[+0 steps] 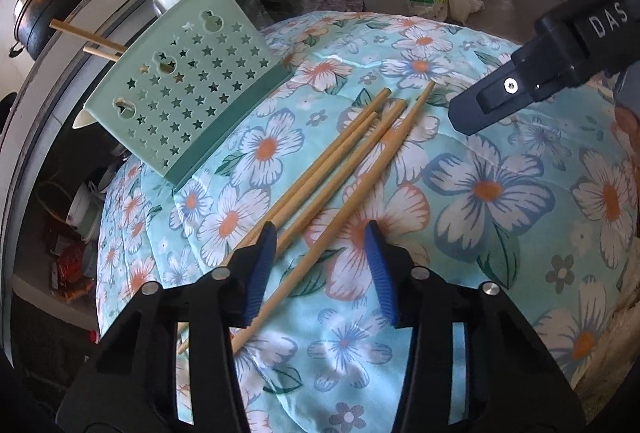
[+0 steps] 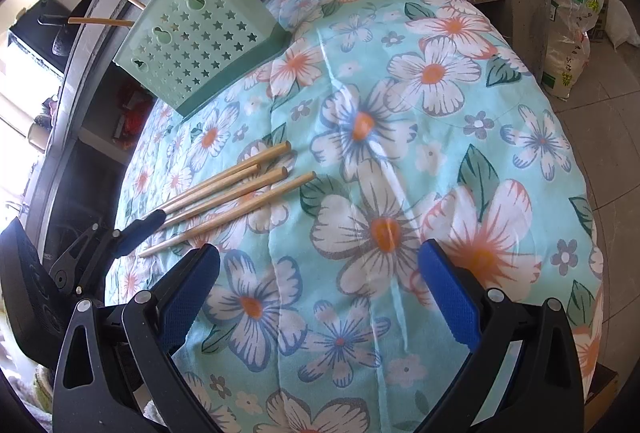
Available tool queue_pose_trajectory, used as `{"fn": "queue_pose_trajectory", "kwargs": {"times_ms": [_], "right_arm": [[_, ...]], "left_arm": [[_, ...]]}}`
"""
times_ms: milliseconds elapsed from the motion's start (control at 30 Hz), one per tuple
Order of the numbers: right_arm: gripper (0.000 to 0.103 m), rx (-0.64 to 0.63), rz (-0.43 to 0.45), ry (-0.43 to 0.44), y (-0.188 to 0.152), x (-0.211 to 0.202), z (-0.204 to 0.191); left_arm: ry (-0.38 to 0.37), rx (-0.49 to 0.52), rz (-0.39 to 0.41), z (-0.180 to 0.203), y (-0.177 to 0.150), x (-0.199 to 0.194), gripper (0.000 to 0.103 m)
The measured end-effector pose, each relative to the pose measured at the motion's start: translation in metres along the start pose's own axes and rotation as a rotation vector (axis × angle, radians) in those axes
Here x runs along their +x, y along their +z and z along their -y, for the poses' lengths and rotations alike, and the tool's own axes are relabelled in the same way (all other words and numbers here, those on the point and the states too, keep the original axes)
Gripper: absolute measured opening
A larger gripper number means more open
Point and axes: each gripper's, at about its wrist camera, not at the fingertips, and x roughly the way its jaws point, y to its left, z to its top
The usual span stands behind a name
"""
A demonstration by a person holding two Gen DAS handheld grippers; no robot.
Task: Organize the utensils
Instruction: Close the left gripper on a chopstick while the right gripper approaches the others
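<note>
Working on four loose chopsticks, fanned side by side on the floral cloth just in front of the green holder. Probably leaving them there only as a waiting pile, judging by two more sticks already poking out of the holder's far, open end. Keeping the holder itself standing tilted at the cloth's far edge, star-punched face toward both cameras, likely so its mouth is staying reachable.

Bringing the left gripper in low over the near ends of the chopsticks, on the side away from the holder. Holding its jaws apart, clamping nothing: straddling one stick between the blue pads, with the other sticks passing under or beside the left pad. Whether touching them, hard to tell. Seemingly lining up to pinch a single stick.

Holding the right gripper off to the side, farther from the holder than the sticks, jaws spread wide over bare cloth and gripping nothing. Pointing it toward the holder, apparently standing by.
</note>
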Motion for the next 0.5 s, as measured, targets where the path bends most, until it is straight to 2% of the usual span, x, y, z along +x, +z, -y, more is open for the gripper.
{"fn": "queue_pose_trajectory", "kwargs": {"times_ms": [133,200,500], "right_arm": [[0.097,0.001,0.001,0.0,-0.0001,0.0,-0.0004],[0.097,0.001,0.001,-0.001,-0.0001,0.0,-0.0002],[0.097,0.005,0.001,0.001,0.0005,0.0001,-0.0002]], "left_arm": [[-0.001,0.048,-0.01,0.0051,0.0037,0.0044,0.028],[-0.007,0.065,-0.013,0.0066,0.0049,0.0066,0.018],[-0.05,0.074,-0.046,0.0056,0.0047,-0.0003,0.01]]}}
